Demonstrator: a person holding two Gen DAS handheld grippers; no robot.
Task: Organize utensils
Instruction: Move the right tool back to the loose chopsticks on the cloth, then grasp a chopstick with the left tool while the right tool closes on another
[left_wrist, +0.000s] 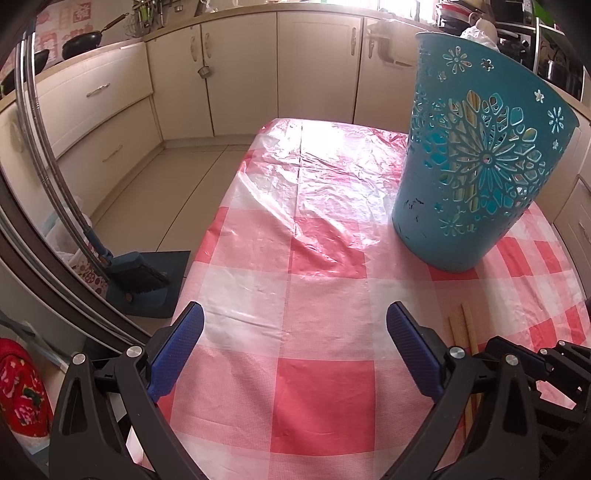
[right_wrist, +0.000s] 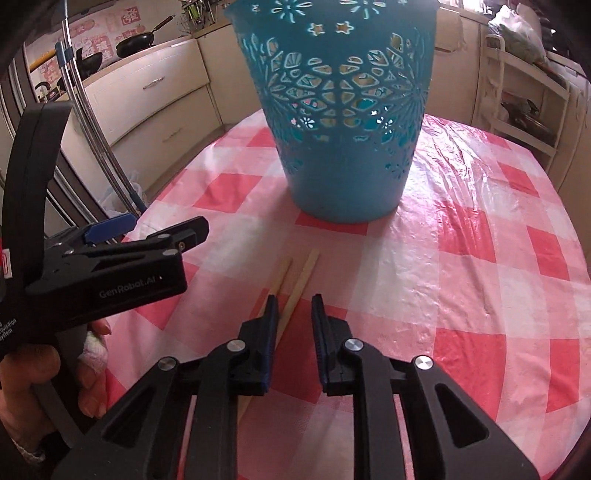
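1. My left gripper (left_wrist: 295, 325) hangs released, its blue-padded jaws spread wide over a bare stretch of the red-and-white checked plastic tablecloth (left_wrist: 314, 369), with nothing between them.
2. My right gripper (right_wrist: 294, 306) sits low over the same cloth with its jaws narrowly parted, not clenched on anything.
3. Two pale wooden chopsticks (right_wrist: 303, 273) lie side by side on the cloth; the right one runs into the gap between my right jaws, while the left one passes under the left jaw. I cannot tell whether either pad touches them.
4. In the left wrist view the chopstick ends (left_wrist: 460, 325) show just beside the right-hand pad.
5. The tall turquoise plastic basket with cut-out flower patterns (right_wrist: 343, 122) stands upright on the cloth beyond the chopstick tips, apart from them.
6. Pale sticks are visible through its cut-outs (left_wrist: 471, 107).
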